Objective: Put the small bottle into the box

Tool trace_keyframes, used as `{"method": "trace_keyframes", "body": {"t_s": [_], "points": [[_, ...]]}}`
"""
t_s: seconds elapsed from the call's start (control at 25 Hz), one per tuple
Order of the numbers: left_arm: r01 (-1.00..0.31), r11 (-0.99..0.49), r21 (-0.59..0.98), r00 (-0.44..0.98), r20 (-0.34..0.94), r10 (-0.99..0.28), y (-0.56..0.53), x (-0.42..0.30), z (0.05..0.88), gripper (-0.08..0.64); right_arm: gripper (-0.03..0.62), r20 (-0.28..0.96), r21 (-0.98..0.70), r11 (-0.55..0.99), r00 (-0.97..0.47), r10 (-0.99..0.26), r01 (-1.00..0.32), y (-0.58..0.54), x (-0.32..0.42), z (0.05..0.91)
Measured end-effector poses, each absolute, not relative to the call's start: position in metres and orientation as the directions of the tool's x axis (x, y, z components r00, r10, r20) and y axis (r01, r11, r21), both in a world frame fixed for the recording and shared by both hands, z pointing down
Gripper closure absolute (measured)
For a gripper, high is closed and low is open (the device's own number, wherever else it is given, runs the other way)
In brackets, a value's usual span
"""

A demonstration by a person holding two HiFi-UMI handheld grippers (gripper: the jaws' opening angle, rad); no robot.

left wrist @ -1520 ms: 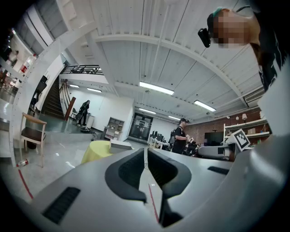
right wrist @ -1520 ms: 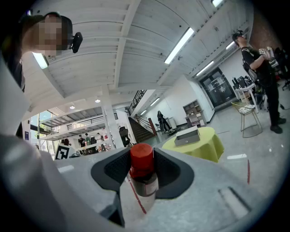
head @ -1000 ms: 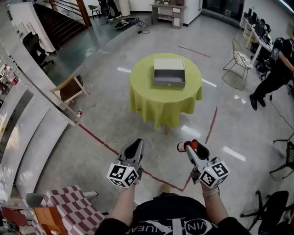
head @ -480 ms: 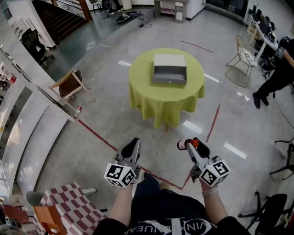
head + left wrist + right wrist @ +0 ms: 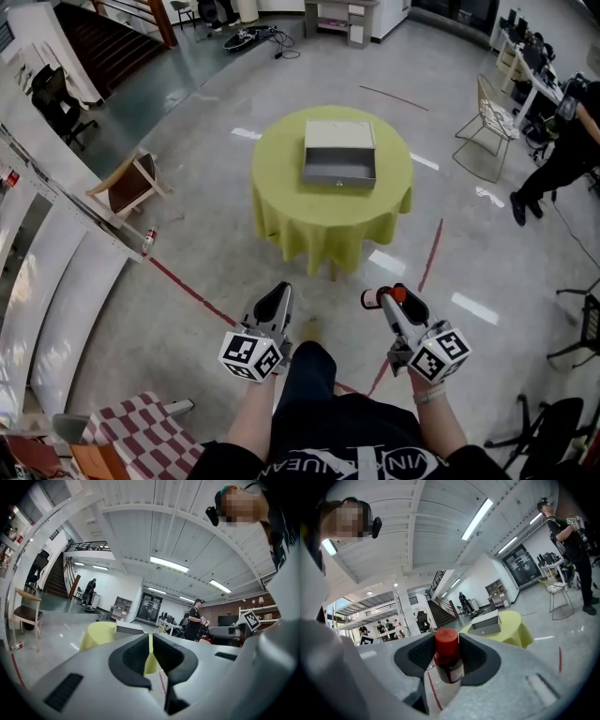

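The small bottle (image 5: 447, 660), dark with a red cap, stands between the jaws of my right gripper (image 5: 446, 641), which is shut on it. In the head view the bottle (image 5: 374, 297) pokes out at the tip of the right gripper (image 5: 391, 298). My left gripper (image 5: 275, 302) is held level beside it, its jaws shut with nothing between them (image 5: 150, 641). The grey box (image 5: 339, 155) lies with its top open on a round table with a yellow cloth (image 5: 281, 202), well ahead of both grippers. Both gripper views show the box (image 5: 485, 624) in the distance.
Red tape lines (image 5: 187, 289) cross the shiny floor between me and the table. A wooden chair (image 5: 131, 183) and a can (image 5: 148, 241) are at the left, a wire chair (image 5: 492, 117) and a person in black (image 5: 562, 150) at the right. A checkered cloth (image 5: 141, 436) lies at the lower left.
I have walked toward the table: the floor's tape lines have slid back under me and my leg has swung forward. Both grippers keep their pose, the bottle still held.
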State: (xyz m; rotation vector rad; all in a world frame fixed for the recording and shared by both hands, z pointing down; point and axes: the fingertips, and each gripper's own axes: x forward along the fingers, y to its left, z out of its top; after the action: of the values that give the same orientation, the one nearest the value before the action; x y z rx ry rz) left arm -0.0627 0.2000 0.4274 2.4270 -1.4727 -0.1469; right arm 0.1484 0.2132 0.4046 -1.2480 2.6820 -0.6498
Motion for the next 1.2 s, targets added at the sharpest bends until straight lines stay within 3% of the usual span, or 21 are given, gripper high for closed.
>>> {"method": "trace_keyframes", "body": {"t_s": [1.2], "points": [[-0.776,-0.572,0.263,0.618,0.139,-0.774,-0.032,-0.061,0.444,0.532,0.439,0.115,-0.479,0.453,-0.566,-0.817,-0.752,0.0,0.132,0.417]]}}
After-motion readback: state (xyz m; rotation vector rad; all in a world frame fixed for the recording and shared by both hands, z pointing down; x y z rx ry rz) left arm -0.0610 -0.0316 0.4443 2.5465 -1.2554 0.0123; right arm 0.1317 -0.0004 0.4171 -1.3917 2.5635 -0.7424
